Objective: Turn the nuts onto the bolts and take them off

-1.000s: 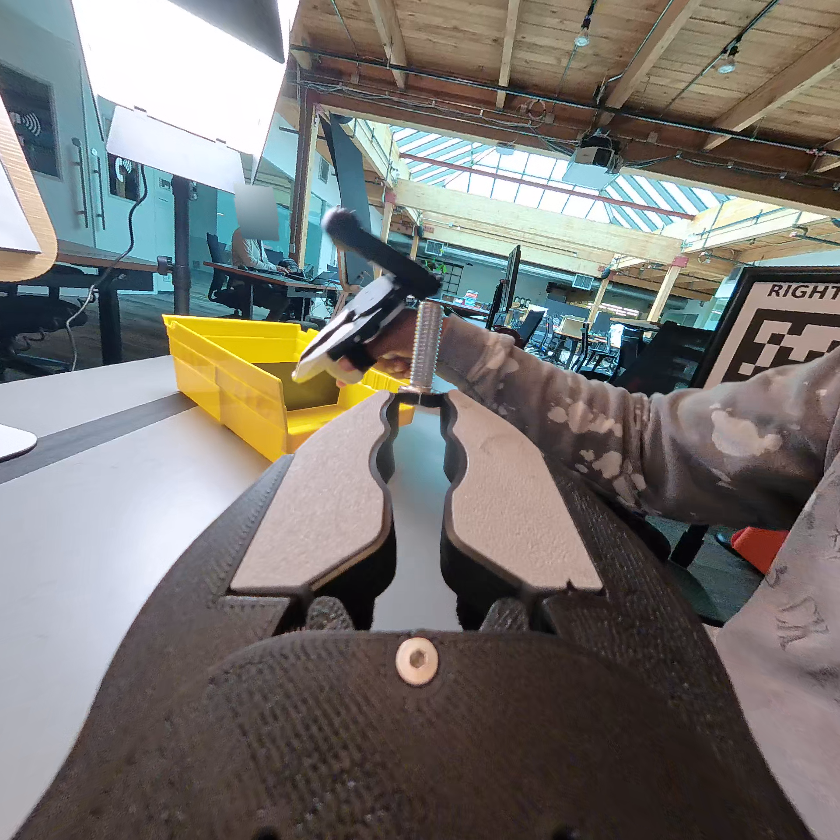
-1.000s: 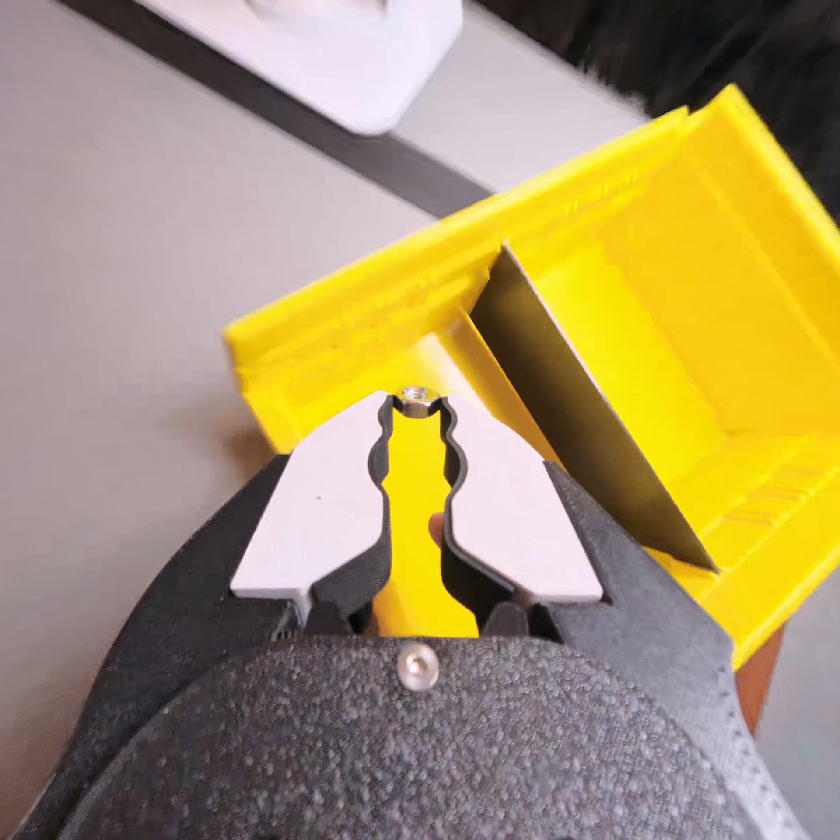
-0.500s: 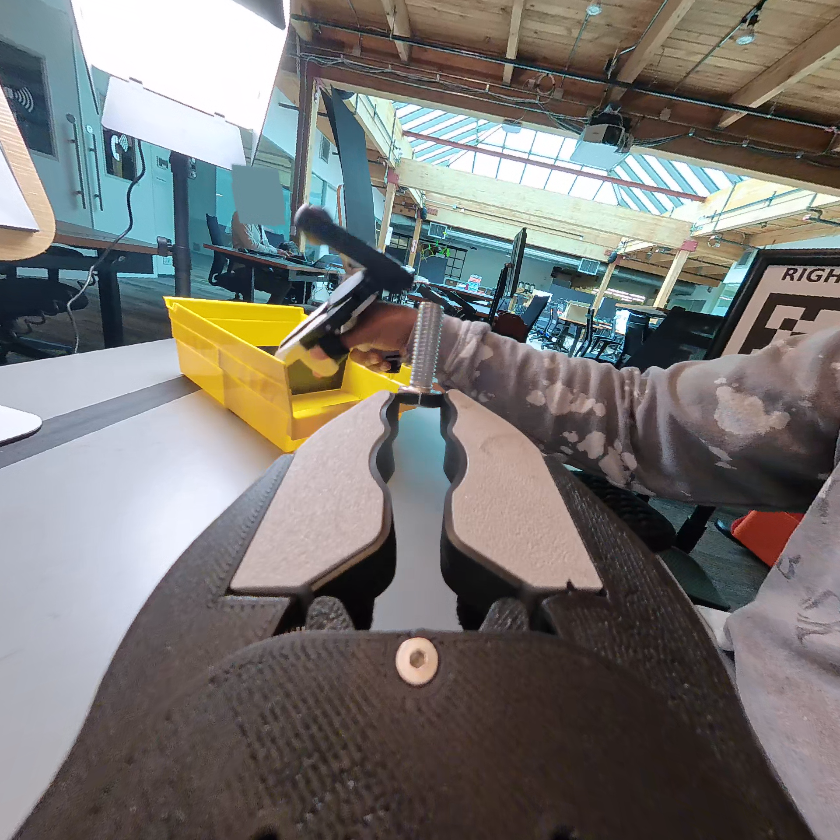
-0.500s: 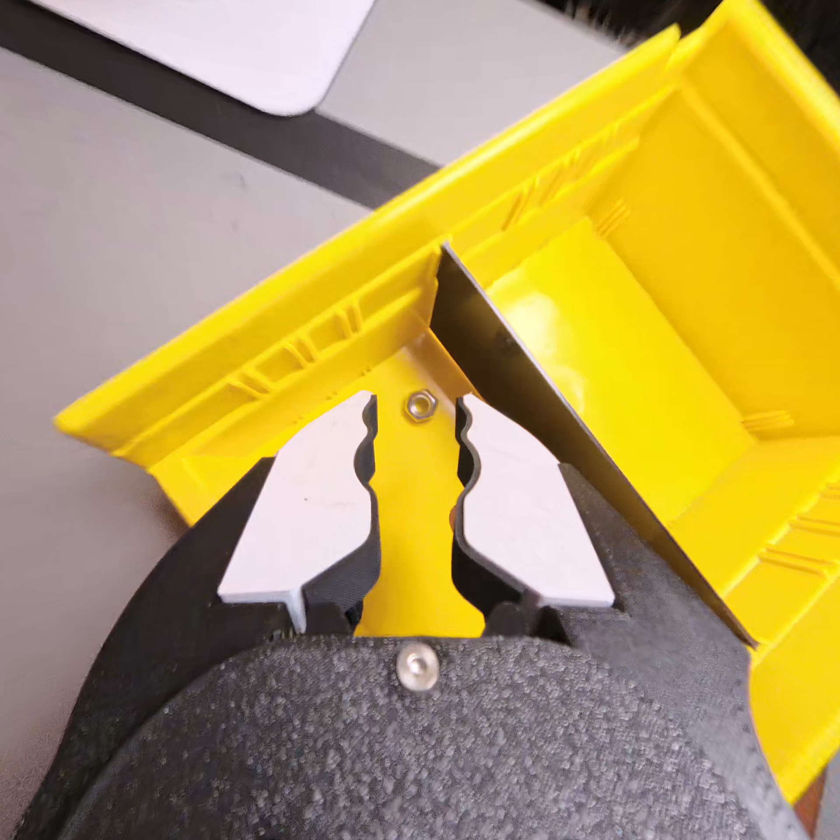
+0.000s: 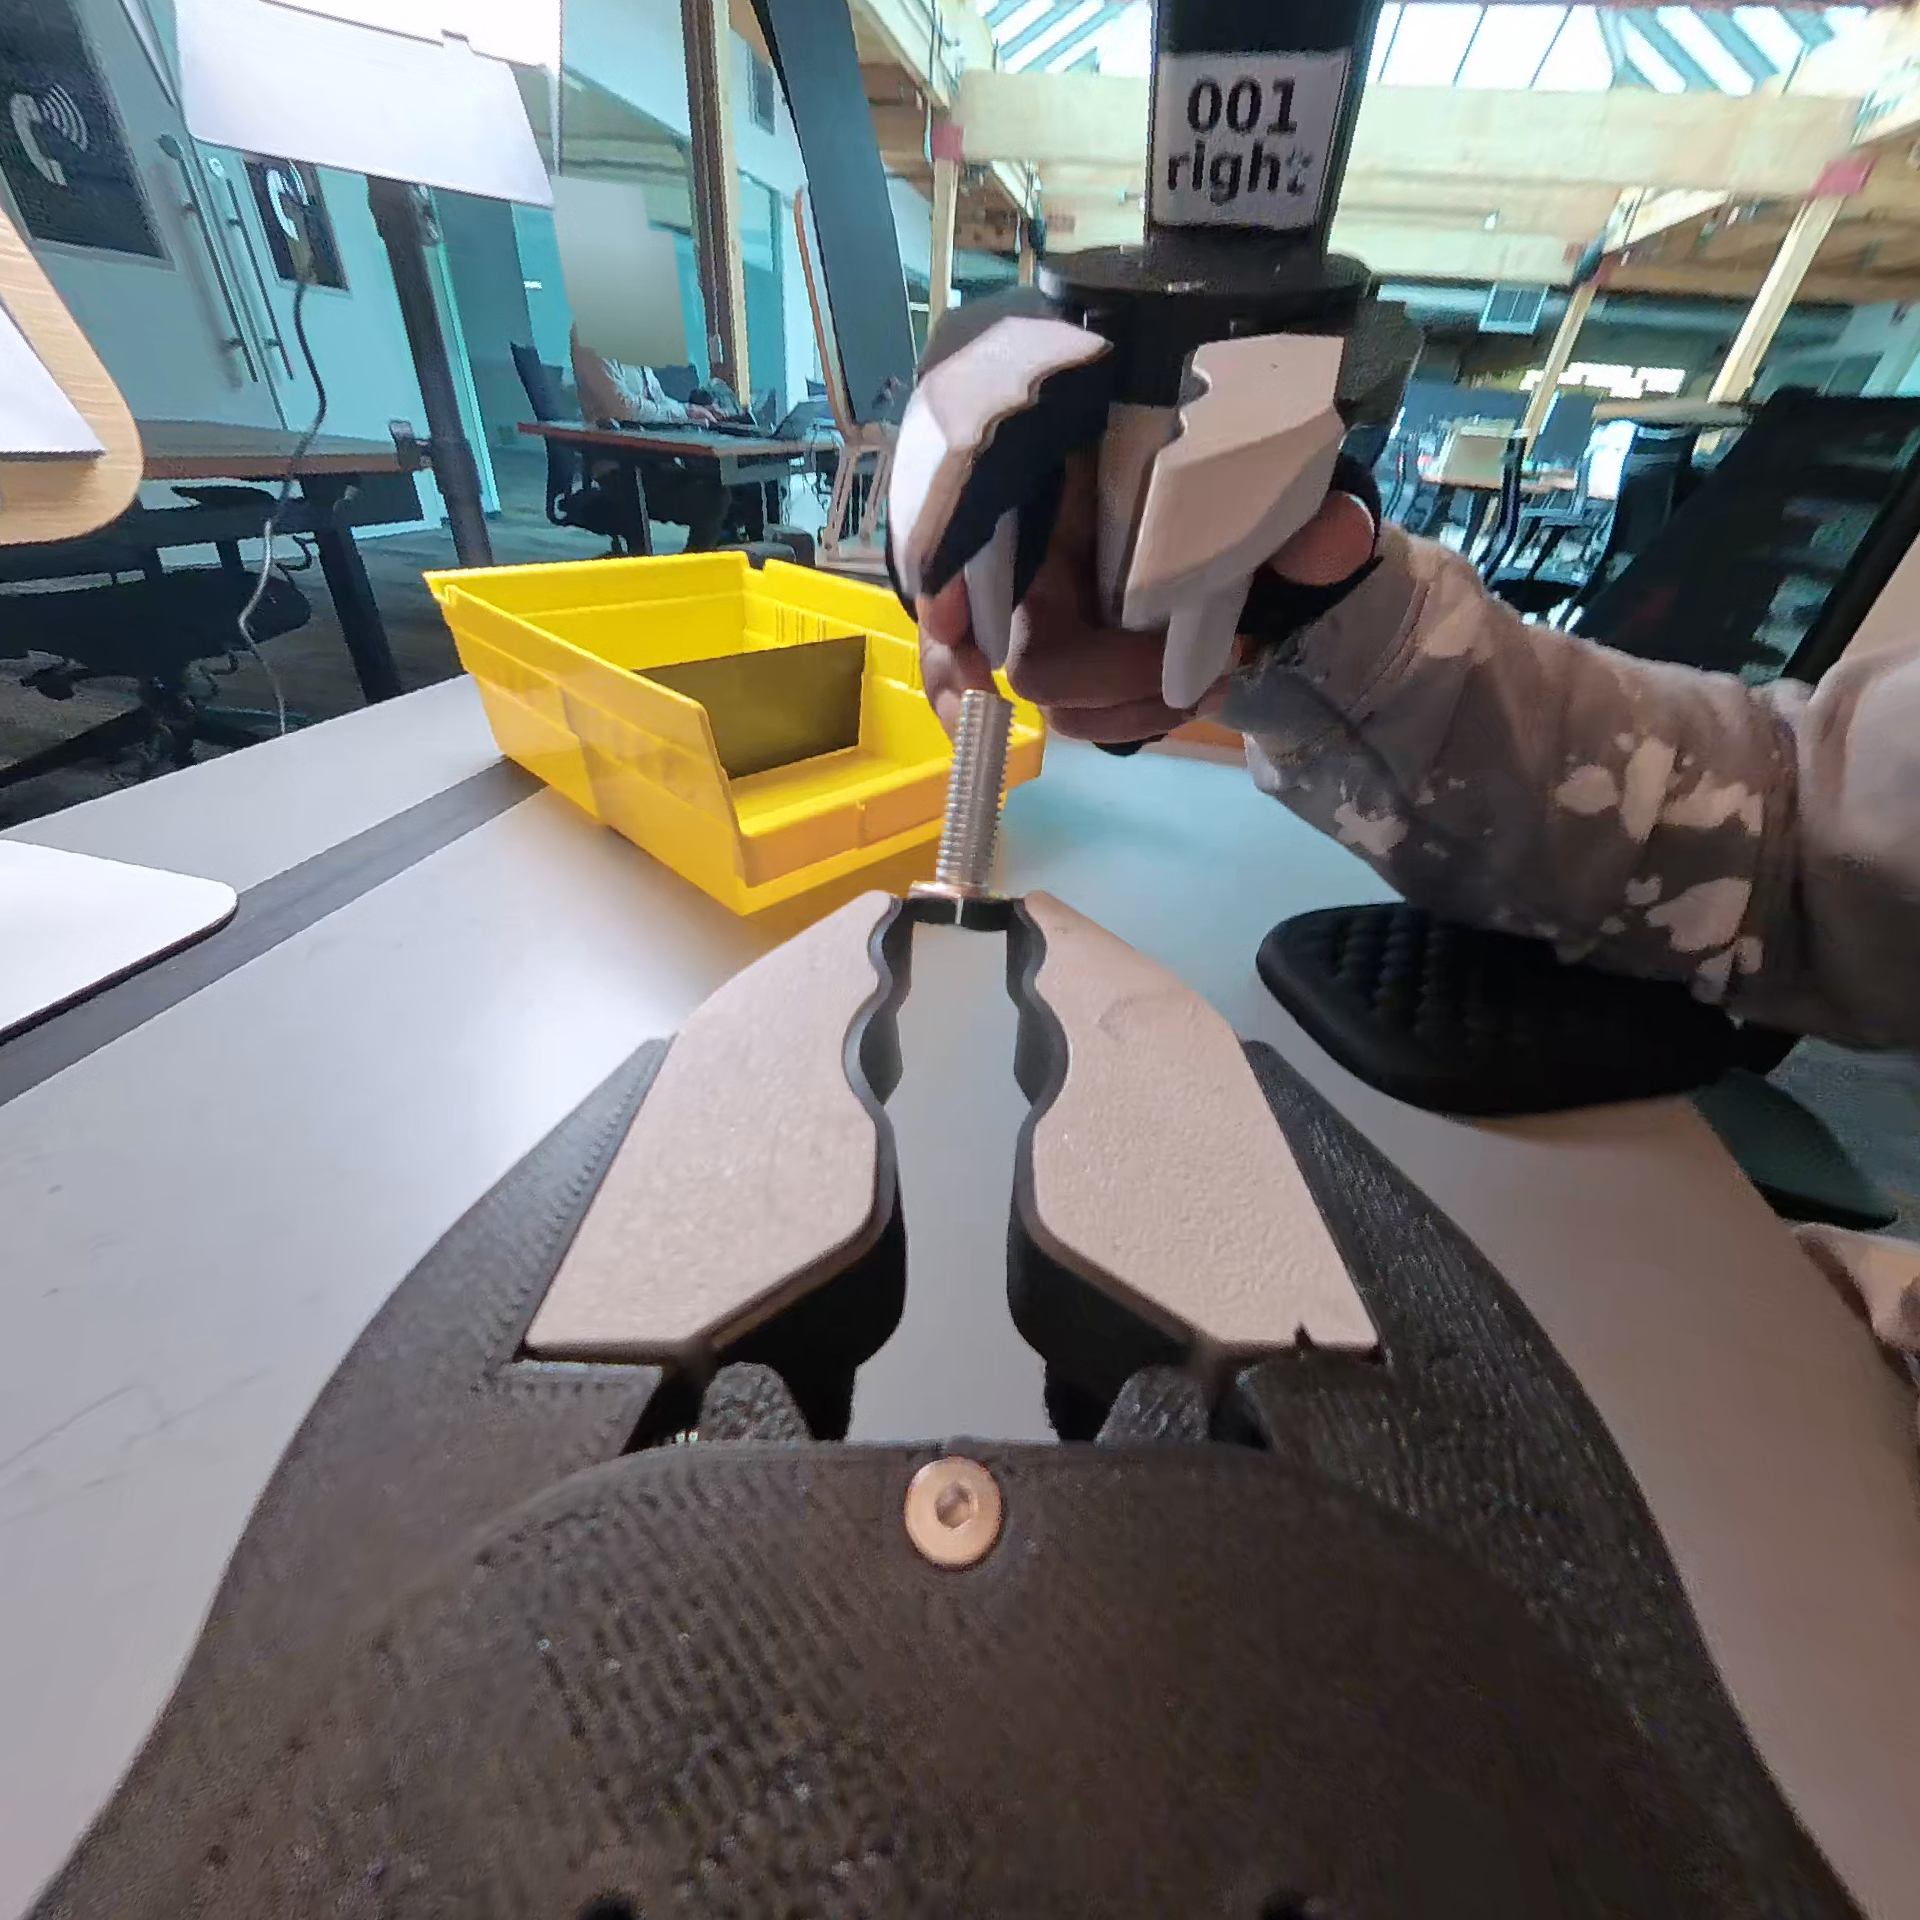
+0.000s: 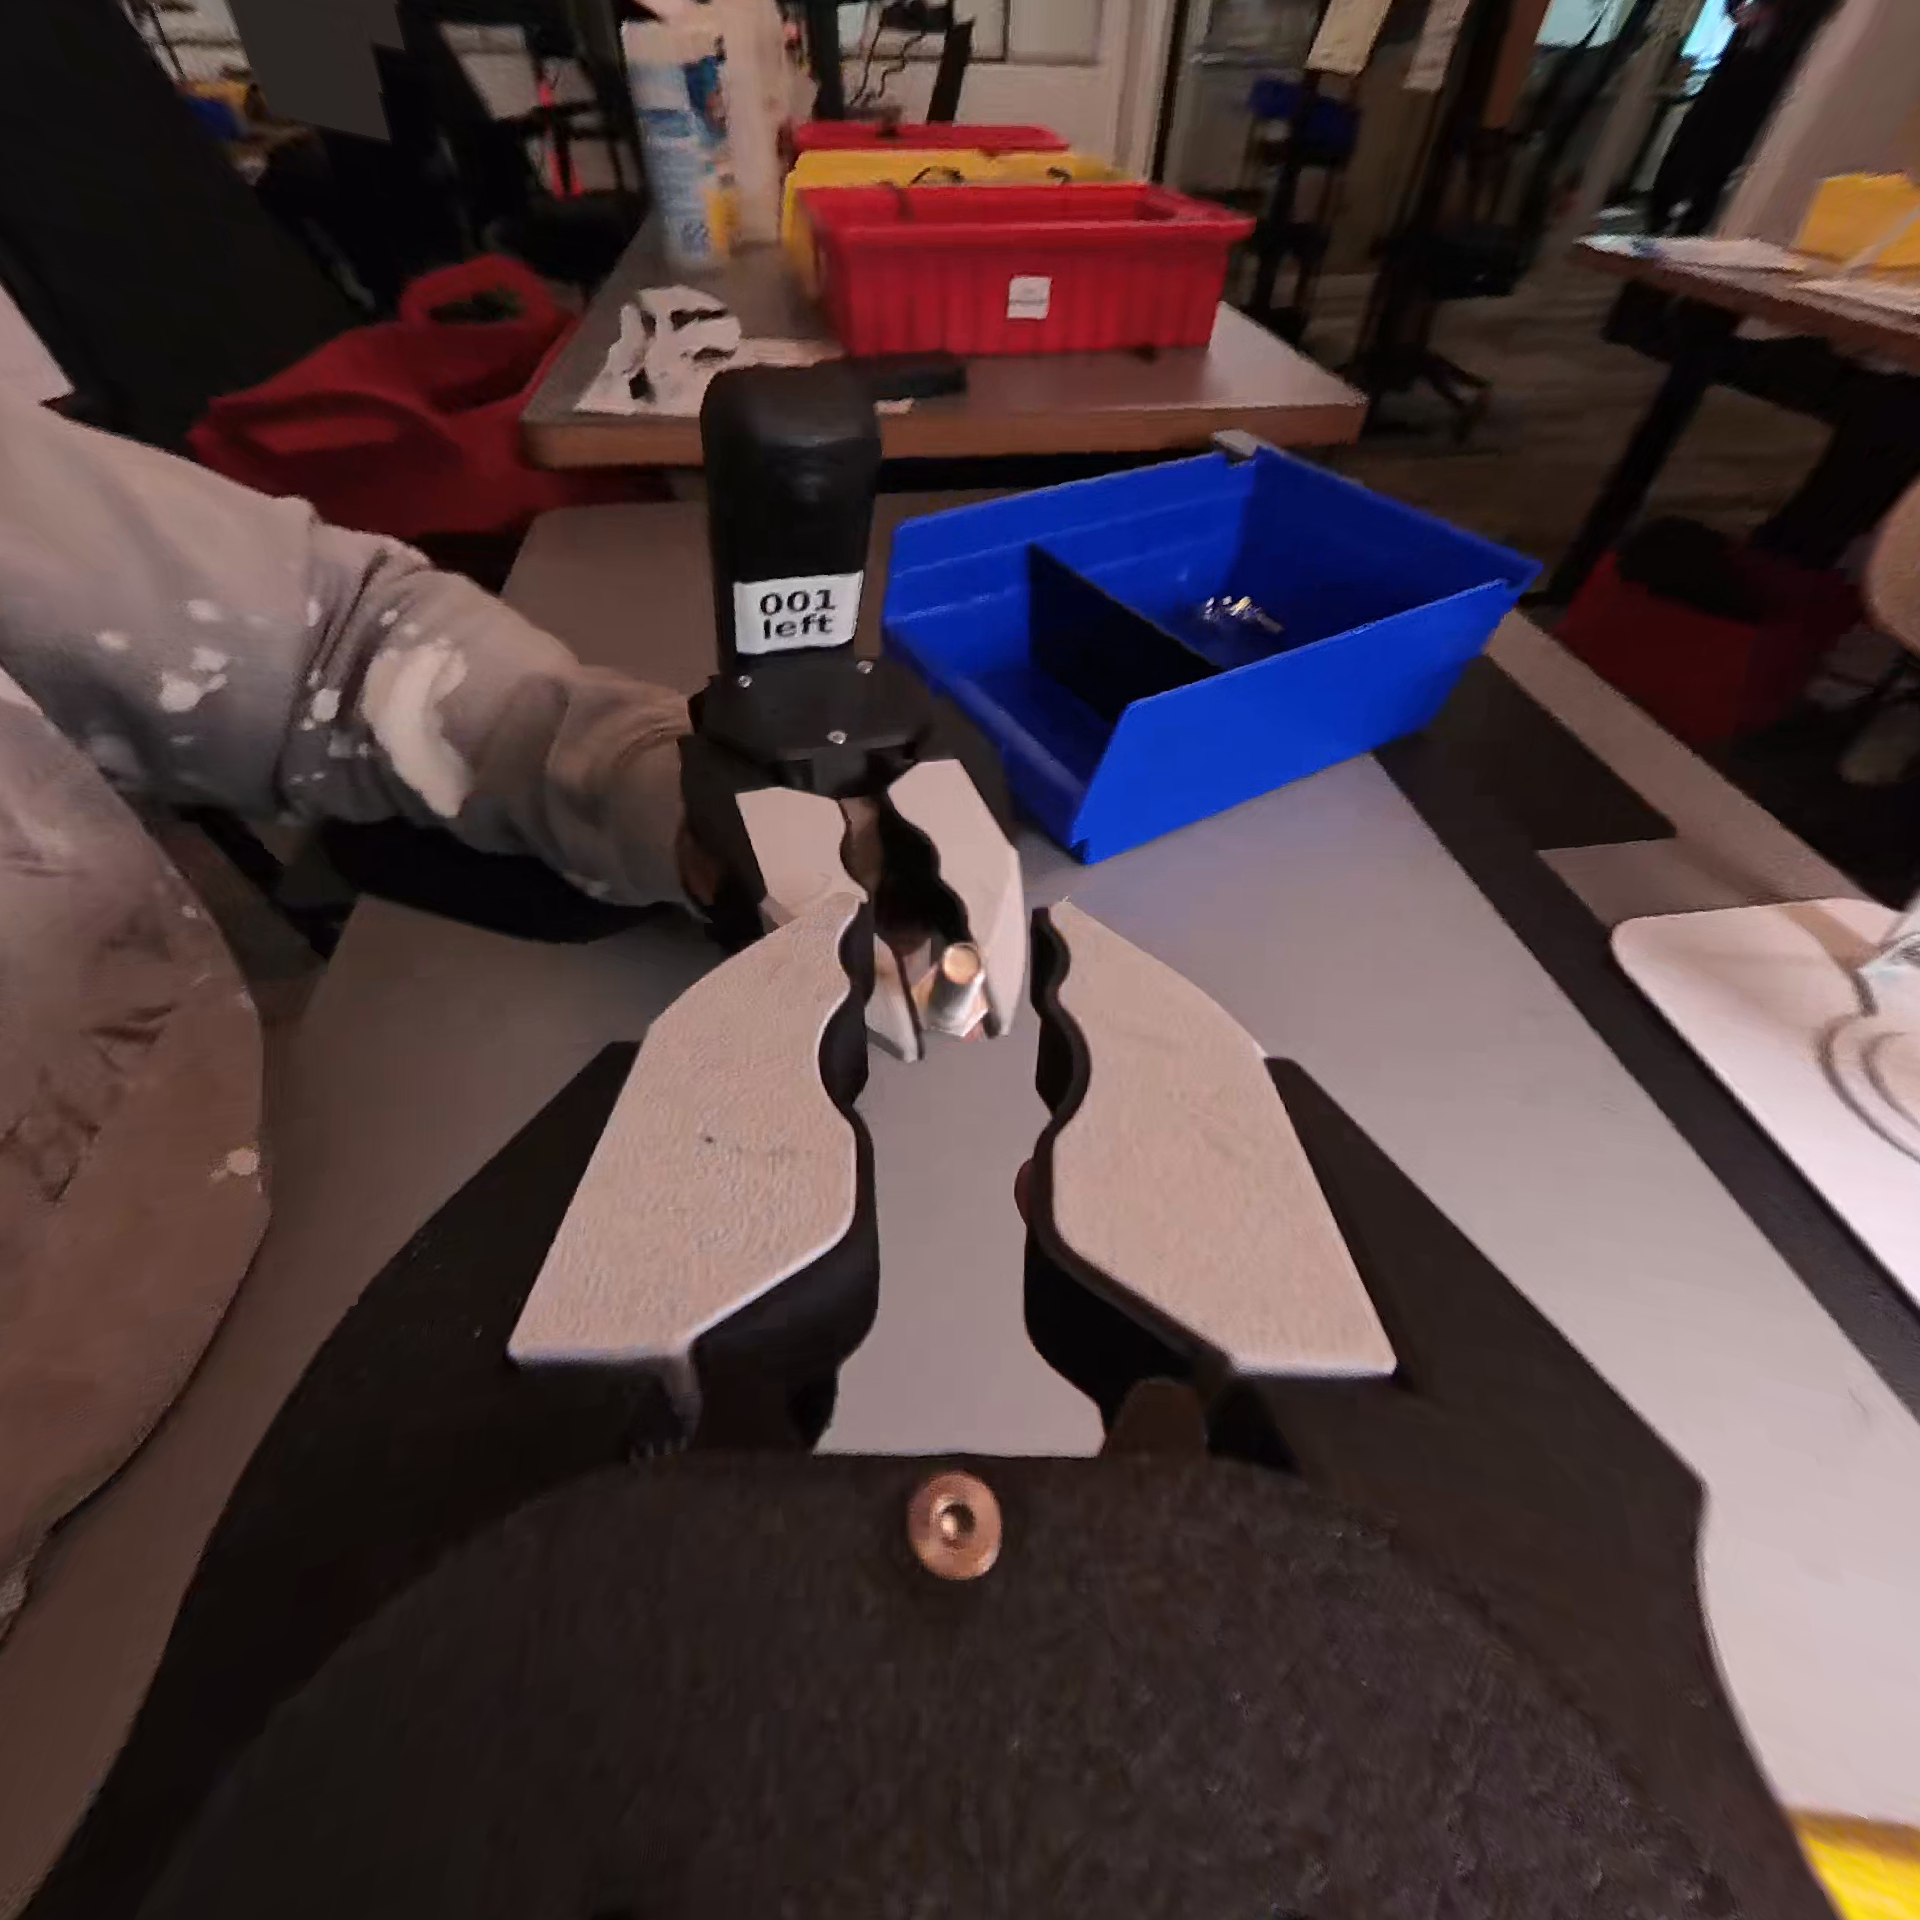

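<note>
Silver and threaded, the bolt (image 5: 971,790) stands upright above a grey tabletop (image 5: 312,1039), its head pinched between the tips of the left gripper (image 5: 958,912), which is closed narrowly around it. Directly above the bolt, the right gripper (image 5: 1091,634) points down with its fingers spread wide and nothing between them; one fingertip hangs just over the bolt's top end. Behind the bolt sits a yellow bin (image 5: 665,717) with a dark divider. From the right wrist view, a blue bin (image 6: 1195,644) lies beyond the bolt (image 6: 958,987), well apart from it.
</note>
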Motion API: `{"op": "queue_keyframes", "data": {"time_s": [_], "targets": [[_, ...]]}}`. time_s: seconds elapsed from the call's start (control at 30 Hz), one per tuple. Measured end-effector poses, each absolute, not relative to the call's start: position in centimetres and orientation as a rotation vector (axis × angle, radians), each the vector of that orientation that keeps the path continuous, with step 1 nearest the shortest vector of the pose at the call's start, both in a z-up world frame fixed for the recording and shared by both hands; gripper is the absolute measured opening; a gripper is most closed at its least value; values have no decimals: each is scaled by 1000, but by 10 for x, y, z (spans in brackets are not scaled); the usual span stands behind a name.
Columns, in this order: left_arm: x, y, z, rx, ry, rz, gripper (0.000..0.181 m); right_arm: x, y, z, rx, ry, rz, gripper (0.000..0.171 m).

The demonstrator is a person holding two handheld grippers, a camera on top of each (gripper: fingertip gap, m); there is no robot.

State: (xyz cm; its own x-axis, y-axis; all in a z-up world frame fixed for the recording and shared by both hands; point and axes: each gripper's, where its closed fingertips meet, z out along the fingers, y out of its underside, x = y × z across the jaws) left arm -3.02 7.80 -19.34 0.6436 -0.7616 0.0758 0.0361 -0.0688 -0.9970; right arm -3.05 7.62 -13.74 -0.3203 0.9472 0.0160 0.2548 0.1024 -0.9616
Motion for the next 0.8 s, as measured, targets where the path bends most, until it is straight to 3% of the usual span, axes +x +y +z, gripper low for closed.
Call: {"op": "queue_keyframes", "data": {"time_s": [0.1, 0.17, 0.4, 0.6, 0.73, 0.8], "targets": [[-27, 77, -196, -1520, 662, -731, 18, -37, 71, -161, -1231, -1790, 1158, 24], [-28, 76, -195, -1518, 664, -740, 18, -35, 72, -169, -1239, -1811, 1134, 10], [-27, 68, -185, -1465, 689, -817, 18, -12, 73, -187, -1283, -1887, 1114, 9], [-27, 70, -193, -1505, 725, -772, 18, -9, 74, -184, -1285, -1958, 926, 28], [-23, 70, -201, -1528, 756, -763, 18, -19, 71, -197, -1283, -2100, 743, 26], [-24, 71, -203, -1537, 761, -761, 18, -24, 69, -209, -1280, -2147, 697, 11]]}}
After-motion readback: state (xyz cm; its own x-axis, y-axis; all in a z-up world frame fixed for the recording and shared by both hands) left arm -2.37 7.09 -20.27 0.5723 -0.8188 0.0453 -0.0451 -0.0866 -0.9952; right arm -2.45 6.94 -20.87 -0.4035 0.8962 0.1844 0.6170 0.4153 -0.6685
